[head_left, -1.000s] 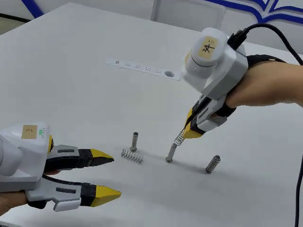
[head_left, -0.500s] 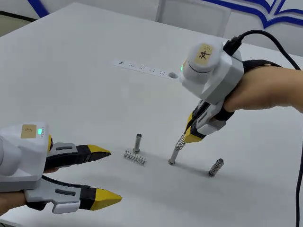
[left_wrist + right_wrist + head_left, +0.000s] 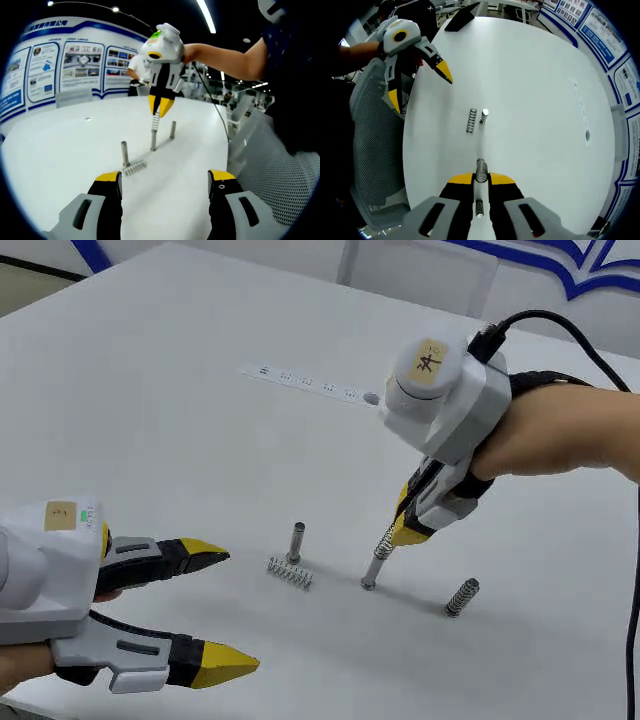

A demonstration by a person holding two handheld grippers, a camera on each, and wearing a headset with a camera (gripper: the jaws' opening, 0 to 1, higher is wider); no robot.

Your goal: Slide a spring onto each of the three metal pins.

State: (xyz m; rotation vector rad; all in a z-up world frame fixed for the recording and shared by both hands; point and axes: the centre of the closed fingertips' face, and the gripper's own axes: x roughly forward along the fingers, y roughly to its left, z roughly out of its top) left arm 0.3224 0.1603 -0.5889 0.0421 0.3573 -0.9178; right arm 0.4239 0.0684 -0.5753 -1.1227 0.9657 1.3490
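Left gripper [image 3: 222,612], nearest the viewer at the lower left of the head view: jaws spread wide, holding nothing, pointing across the white table [image 3: 150,420] toward the pins. Loose spring [image 3: 290,572]: lies flat on the table, long axis horizontal, one end just beside the foot of the left pin [image 3: 297,540], which stands upright and bare. Middle pin [image 3: 370,573]: upright, with the held spring [image 3: 385,542] at its top; this spring's long axis is steep, leaning slightly toward the gripper, lower end at the pin's tip and upper end between the jaws. Right gripper [image 3: 405,537]: points downward, jaws closed on that spring, as its own view also shows. Right pin [image 3: 462,596]: stands apart from the middle one, already sleeved by a spring along its length. White strip [image 3: 310,386]: lies flat at the far side.
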